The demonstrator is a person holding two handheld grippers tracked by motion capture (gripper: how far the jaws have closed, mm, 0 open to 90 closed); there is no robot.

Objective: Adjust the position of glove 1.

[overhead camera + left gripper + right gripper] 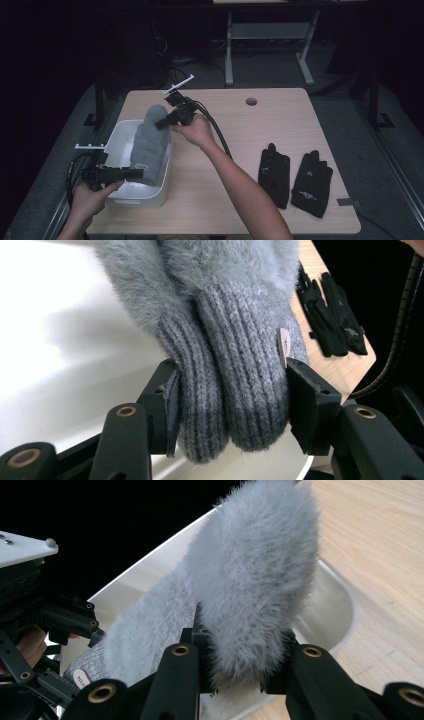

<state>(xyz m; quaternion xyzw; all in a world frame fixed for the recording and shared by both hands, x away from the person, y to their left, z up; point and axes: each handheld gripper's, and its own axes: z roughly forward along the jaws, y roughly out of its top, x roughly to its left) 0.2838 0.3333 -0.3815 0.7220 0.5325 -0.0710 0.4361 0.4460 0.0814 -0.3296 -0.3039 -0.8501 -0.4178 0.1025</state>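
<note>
My left gripper [134,174] is clenched on the ribbed cuffs of the grey fuzzy mittens [149,147], at the near end of the white bin [116,145]. The mittens are stretched above the bin, along its right side. My right gripper [164,123] grasps their fluffy far end, above the bin's far rim. Well apart to the right, two black gloves [294,176] lie flat on the bench [260,130].

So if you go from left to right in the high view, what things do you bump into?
Left gripper → white tub → grey mittens → right gripper → first black glove → second black glove.
</note>
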